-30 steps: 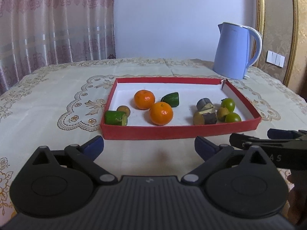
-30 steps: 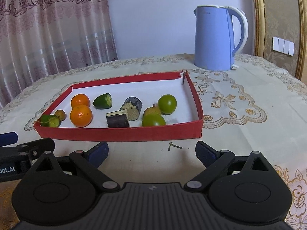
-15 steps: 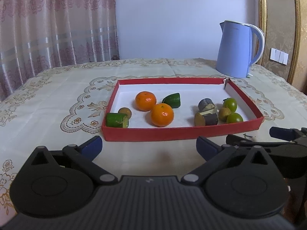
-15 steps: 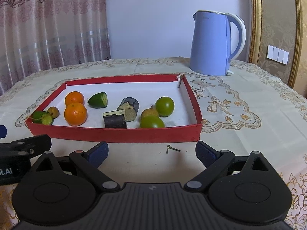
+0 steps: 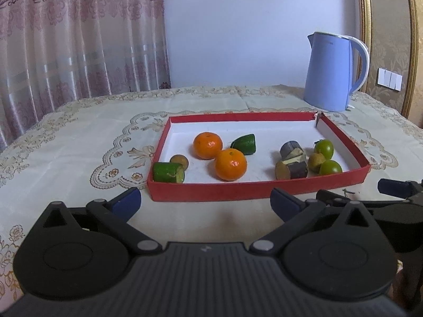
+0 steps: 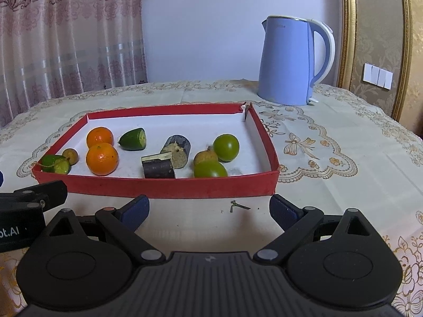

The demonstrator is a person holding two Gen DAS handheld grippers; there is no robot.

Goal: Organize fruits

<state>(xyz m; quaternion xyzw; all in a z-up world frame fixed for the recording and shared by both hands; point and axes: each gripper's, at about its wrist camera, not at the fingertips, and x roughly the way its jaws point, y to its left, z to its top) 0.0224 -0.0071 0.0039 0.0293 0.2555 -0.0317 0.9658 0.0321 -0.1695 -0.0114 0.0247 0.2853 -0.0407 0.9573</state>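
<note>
A red tray (image 5: pixel 253 191) (image 6: pixel 169 186) with a white floor holds the fruits. Two oranges (image 5: pixel 230 164) (image 6: pixel 102 158) lie left of centre, with cucumber pieces (image 5: pixel 168 172) (image 6: pixel 133 139) and a small brown fruit (image 5: pixel 179 160) near them. Dark eggplant chunks (image 5: pixel 292 158) (image 6: pixel 158 166) sit mid-right, and green limes (image 5: pixel 324 149) (image 6: pixel 226 144) with a brownish fruit (image 6: pixel 205 157) lie at the right. My left gripper (image 5: pixel 205 202) is open and empty, short of the tray's near wall. My right gripper (image 6: pixel 208 208) is open and empty, also before the near wall.
A blue electric kettle (image 5: pixel 330 72) (image 6: pixel 290 62) stands behind the tray at the right. A small stem scrap (image 6: pixel 236 206) lies on the embroidered tablecloth (image 5: pixel 66 142) in front of the tray. Curtains hang at the back left.
Both grippers have drawn back and tilted up a little, so the tray sits farther and more level in each view. Both stay open. The fruits have not moved.
</note>
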